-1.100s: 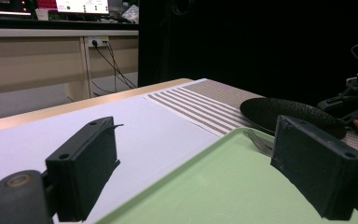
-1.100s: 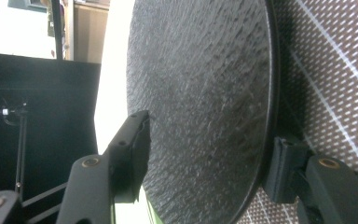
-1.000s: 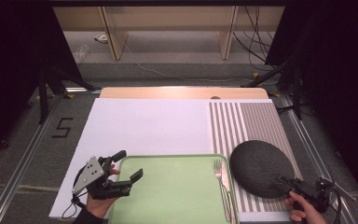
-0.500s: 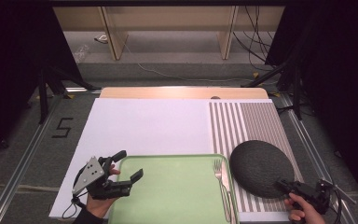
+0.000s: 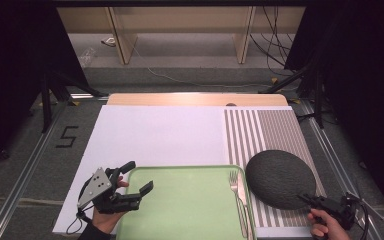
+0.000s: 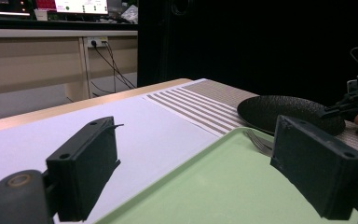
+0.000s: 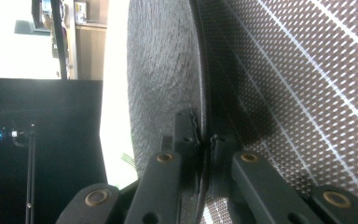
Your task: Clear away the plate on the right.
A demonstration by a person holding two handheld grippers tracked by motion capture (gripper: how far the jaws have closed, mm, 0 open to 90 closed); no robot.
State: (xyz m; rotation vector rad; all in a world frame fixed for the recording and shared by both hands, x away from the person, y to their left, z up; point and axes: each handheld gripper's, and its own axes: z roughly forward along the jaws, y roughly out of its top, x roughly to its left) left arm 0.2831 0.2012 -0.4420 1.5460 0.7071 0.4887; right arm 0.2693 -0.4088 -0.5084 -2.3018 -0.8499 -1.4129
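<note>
A dark round plate (image 5: 280,177) lies on the striped placemat (image 5: 260,130) at the right. My right gripper (image 5: 304,199) is shut on the plate's near right rim; in the right gripper view the rim (image 7: 200,93) runs between the closed right gripper (image 7: 204,135). A light green tray (image 5: 180,205) sits at the front centre, with a fork (image 5: 237,192) along its right edge. My left gripper (image 5: 139,176) stands open over the tray's left rim, one jaw on each side of it. The left gripper (image 6: 200,172) holds nothing, and the tray (image 6: 205,186), fork (image 6: 259,141) and plate (image 6: 279,109) lie beyond.
A white mat (image 5: 155,135) covers the table's left and middle, with the wooden table edge (image 5: 195,99) behind it. The placemat (image 7: 298,93) extends under and past the plate. Grey floor and black stands surround the table.
The right hand has edged slightly left at the plate's rim. The left gripper and tray have not moved.
</note>
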